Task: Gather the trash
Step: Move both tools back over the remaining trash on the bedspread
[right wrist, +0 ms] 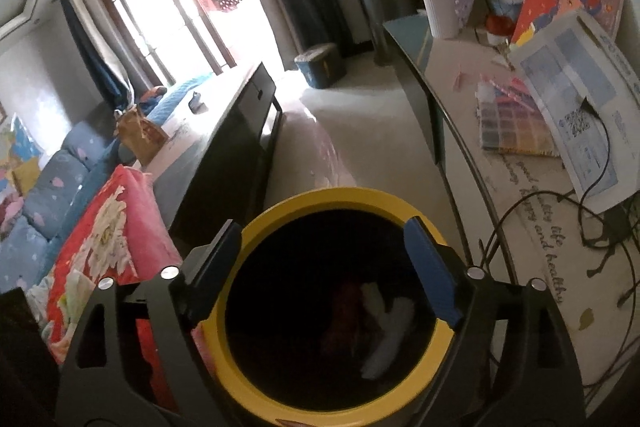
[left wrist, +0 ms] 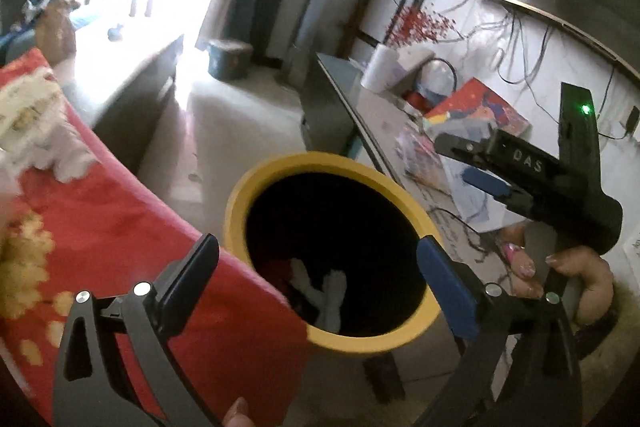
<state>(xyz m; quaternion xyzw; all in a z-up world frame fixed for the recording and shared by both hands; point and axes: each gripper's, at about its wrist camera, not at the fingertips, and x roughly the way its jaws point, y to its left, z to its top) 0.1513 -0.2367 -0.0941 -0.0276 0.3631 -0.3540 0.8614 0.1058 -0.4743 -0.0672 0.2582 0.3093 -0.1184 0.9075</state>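
Both tools are hovering over the bin (right wrist: 340,303), a yellow-rimmed can standing on the floor between the bed and the counter (right wrist: 516,195). Inside its dark well, white scraps (right wrist: 386,331) and something red (right wrist: 344,315) are lying at the bottom — so some trash is, by this showing, already collected.

The left tool (left wrist: 316,283) is standing wide open above the rim: its black finger (left wrist: 188,287) is sitting over the red bedspread (left wrist: 120,227) at the bin's left edge, its blue finger (left wrist: 448,291) over the right edge, and nothing is lying between them. The white scrap (left wrist: 328,291) showing in the gap is resting down in the bin, not in the grip.

The right tool (right wrist: 324,267) is likewise spread wide and holding nothing, its fingers bracketing the mouth of the bin without visibly touching it. In the left view this tool (left wrist: 476,167) is reaching in from the right, with a hand (left wrist: 576,279) working its handle.

What is left is a matter of judgement. White crumpled bits (left wrist: 36,131) are lying on the bedspread at the far left and may be trash still waiting — blur is keeping this uncertain. The counter is carrying papers (right wrist: 576,99), a colour chart (right wrist: 516,123) and cables, none of it plainly waste.
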